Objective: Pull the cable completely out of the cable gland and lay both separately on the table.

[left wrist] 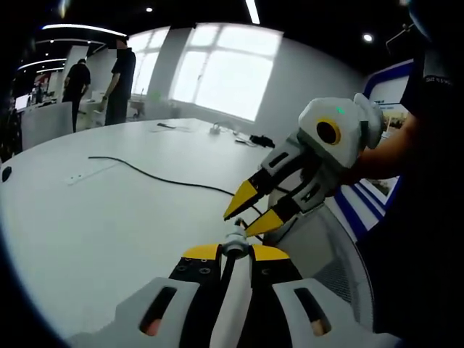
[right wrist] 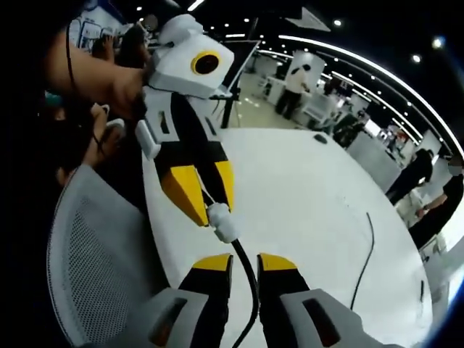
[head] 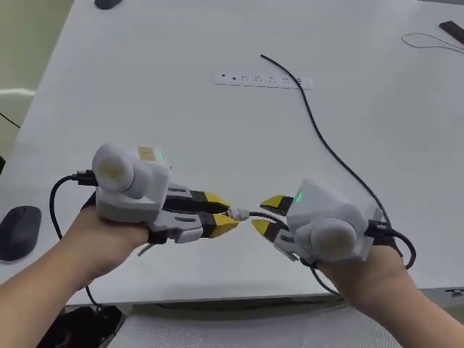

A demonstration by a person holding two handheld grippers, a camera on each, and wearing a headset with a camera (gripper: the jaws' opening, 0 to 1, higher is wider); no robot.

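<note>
Left hand-held gripper (head: 230,214) clamps the small white plastic cable gland (head: 238,214), its long axis pointing toward the right hand-held gripper (head: 257,214), whose jaws stand apart around the thin black cable (right wrist: 246,272).

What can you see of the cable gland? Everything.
The cable gland is a small, whitish, plastic-looking fitting, roughly cylindrical, with a rounded collar. The left gripper holds it between its yellow jaw tips, above the white table near its front edge, apparently clear of it. The black cable is threaded in it, leaving toward the right gripper, whose jaws flank the cable. Finer detail is too small to tell.
</note>
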